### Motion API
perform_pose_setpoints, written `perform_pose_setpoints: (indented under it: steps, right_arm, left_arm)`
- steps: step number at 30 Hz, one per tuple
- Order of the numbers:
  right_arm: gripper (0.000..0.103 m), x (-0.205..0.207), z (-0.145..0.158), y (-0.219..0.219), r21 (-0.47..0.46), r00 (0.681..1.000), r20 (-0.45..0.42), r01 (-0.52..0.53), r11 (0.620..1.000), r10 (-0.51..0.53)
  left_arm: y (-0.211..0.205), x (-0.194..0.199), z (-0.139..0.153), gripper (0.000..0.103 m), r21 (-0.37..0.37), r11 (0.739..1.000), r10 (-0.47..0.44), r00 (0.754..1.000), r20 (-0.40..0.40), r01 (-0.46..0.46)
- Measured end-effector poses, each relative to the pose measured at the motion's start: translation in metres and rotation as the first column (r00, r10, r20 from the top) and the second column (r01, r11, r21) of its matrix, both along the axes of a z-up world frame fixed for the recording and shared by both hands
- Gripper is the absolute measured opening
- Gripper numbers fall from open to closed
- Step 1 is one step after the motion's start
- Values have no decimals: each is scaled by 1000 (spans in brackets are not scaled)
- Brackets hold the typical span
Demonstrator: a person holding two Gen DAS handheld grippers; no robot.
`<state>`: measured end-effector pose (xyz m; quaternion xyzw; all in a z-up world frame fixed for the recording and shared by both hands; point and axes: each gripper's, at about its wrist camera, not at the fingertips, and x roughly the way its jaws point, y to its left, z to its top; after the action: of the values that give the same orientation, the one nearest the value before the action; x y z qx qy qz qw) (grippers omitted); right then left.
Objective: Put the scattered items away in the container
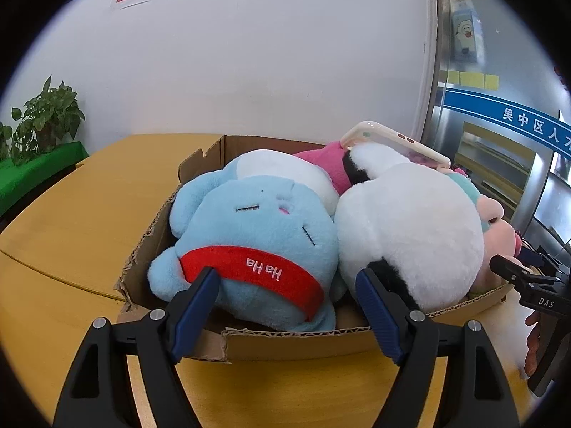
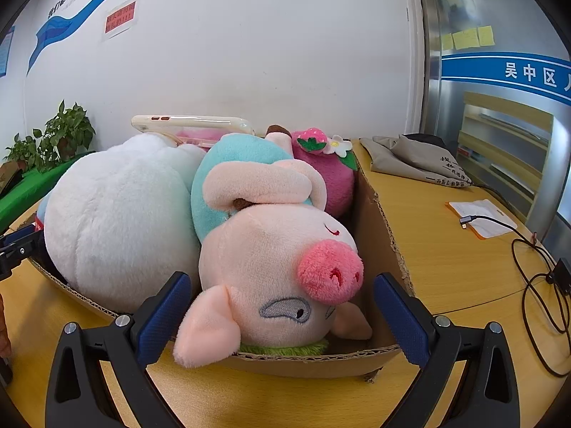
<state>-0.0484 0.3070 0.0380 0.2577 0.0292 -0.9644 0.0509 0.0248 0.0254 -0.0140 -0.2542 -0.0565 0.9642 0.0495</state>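
Note:
A cardboard box (image 1: 296, 346) on the yellow table holds several plush toys. In the left wrist view a blue plush with a red "HaHa" band (image 1: 257, 235) lies beside a white and black plush (image 1: 410, 224), with a phone in a cream case (image 1: 396, 142) on top. My left gripper (image 1: 287, 289) is open and empty at the box's near edge. In the right wrist view a pink pig plush (image 2: 278, 267) lies upside down beside the white plush (image 2: 117, 221), behind them a magenta strawberry plush (image 2: 324, 171) and the phone (image 2: 192, 125). My right gripper (image 2: 282, 303) is open, astride the pig's head, not closed on it.
The box (image 2: 378, 221) has a torn right wall. On the table to the right lie a grey cloth bag (image 2: 414, 160), a white packet (image 2: 481, 217) and black cables (image 2: 542, 285). A potted plant (image 1: 43, 117) on a green surface stands at the far left by the white wall.

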Motion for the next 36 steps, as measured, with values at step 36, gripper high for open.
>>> perform_pose_setpoints:
  steps: [36]
  right_arm:
    - [103, 0, 3, -1, -1, 1000, -8, 3, 1000, -3]
  left_arm:
    - [0, -1, 1, 80, -10, 1000, 3, 1000, -13, -3]
